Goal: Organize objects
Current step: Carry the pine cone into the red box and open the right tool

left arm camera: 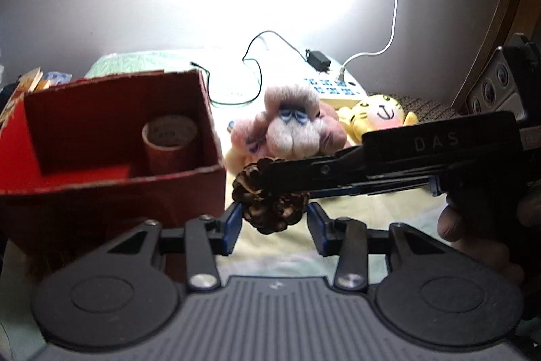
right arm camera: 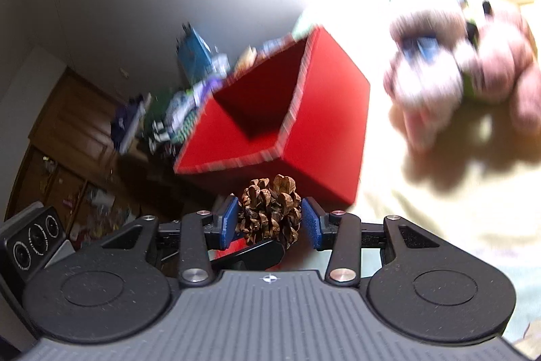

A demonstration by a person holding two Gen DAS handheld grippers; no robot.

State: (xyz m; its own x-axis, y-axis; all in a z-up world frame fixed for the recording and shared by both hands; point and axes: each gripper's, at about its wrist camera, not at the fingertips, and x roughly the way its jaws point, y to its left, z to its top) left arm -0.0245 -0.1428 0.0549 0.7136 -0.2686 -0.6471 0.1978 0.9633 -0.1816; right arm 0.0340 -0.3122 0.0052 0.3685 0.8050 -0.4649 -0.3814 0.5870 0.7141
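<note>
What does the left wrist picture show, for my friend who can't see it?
A brown pinecone sits between the left gripper's blue pads, while the right gripper reaches in from the right and touches it. Left of it stands an open red box holding a tape roll; two plush toys lie behind.

A pale yellow cloth (left arm camera: pixel 372 208) covers the tabletop. On it a red box (left arm camera: pixel 111 164) stands toward the left, a pink plush (left arm camera: pixel 290 127) at the middle, a yellow plush (left arm camera: pixel 378 110) just right of it. Toward the far edge lie a black cable (left arm camera: pixel 252 70) and adapter (left arm camera: pixel 318 58).
</note>
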